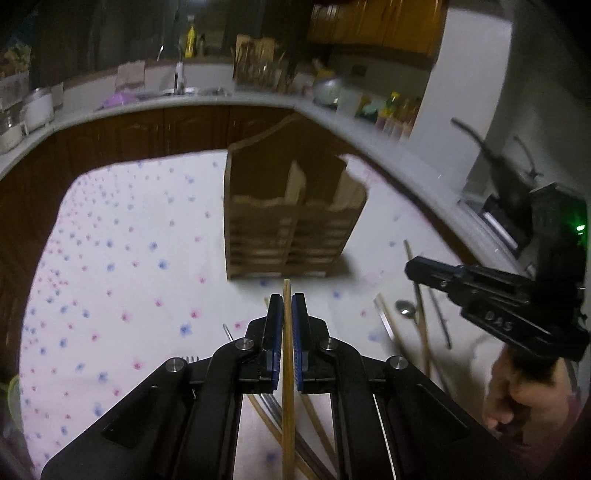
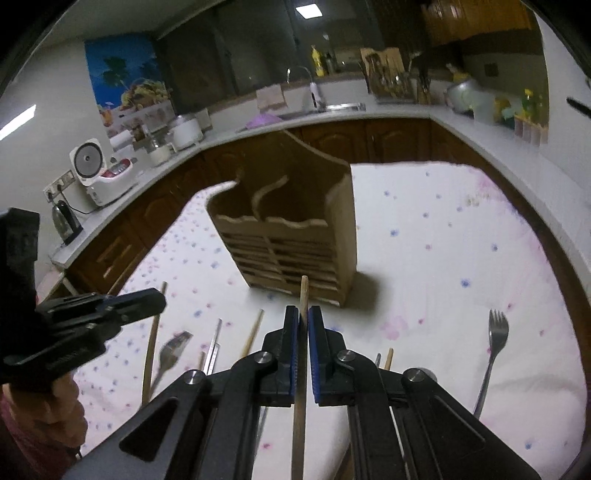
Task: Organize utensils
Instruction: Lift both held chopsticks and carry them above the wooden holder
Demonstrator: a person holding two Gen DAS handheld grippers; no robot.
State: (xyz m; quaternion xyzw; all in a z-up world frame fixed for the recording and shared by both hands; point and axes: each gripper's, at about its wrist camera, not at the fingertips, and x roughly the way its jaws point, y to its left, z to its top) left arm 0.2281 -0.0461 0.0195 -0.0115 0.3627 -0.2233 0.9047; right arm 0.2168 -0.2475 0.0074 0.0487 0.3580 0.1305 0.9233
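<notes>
The left tongs clamp a wooden chopstick before the wooden utensil holder.

Dim indoor light from a ceiling panel, motion blur, heavy fisheye curvature, dark corners.

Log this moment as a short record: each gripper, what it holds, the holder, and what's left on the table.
left gripper: shut on a bamboo chopstick
right gripper: shut on a wooden chopstick
holder: wooden, upright on the tablecloth, two front compartments look empty
loose items: fork at right, spoon, more chopsticks
</notes>
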